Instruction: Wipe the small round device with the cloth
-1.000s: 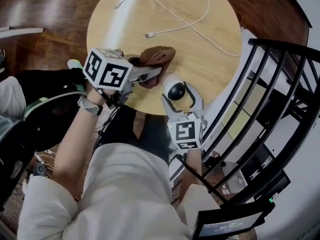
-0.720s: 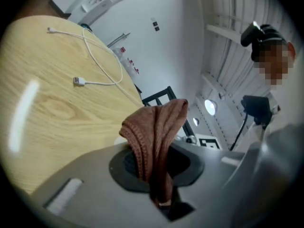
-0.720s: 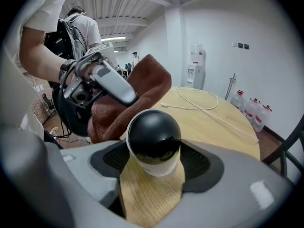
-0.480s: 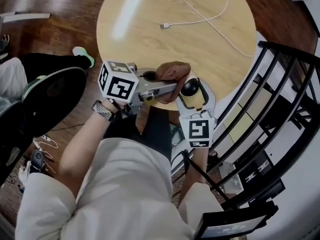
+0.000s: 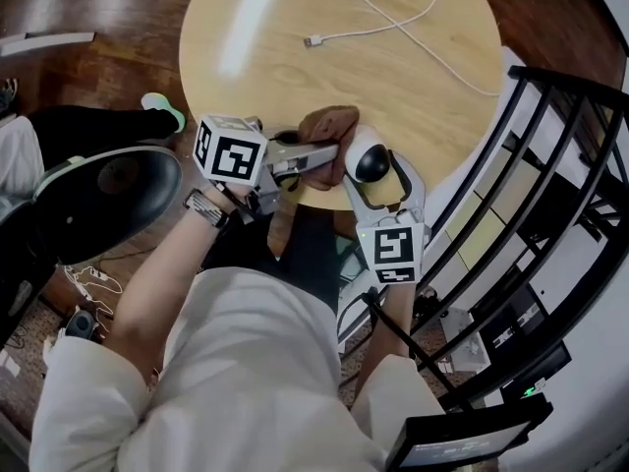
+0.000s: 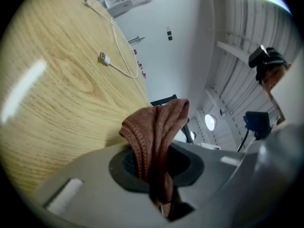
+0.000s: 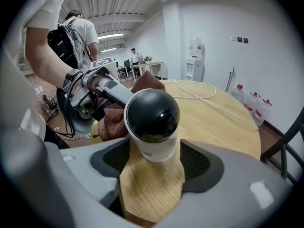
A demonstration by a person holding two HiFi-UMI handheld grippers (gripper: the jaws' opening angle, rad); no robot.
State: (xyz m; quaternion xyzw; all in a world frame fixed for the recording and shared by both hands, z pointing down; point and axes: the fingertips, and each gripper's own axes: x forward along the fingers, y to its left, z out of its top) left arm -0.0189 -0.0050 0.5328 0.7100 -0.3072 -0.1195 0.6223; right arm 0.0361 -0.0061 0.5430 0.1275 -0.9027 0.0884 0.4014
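head view: left claw (image 5: 329, 155) has the brown cloth (image 5: 322, 126) right up against the small round device (image 5: 371, 160) at the round worktop's (image 5: 344, 57) near edge | left gripper view: claw clamped on the bunched cloth | right gripper view: right claw (image 7: 154, 151) gripping the device's white base, black dome up

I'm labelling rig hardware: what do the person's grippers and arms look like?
Both the left gripper and right gripper are grey, with dark textured pads inside the jaws. Each carries a white cube printed with black square markers. The person wears a white short-sleeved shirt and a dark wristband on the left wrist.
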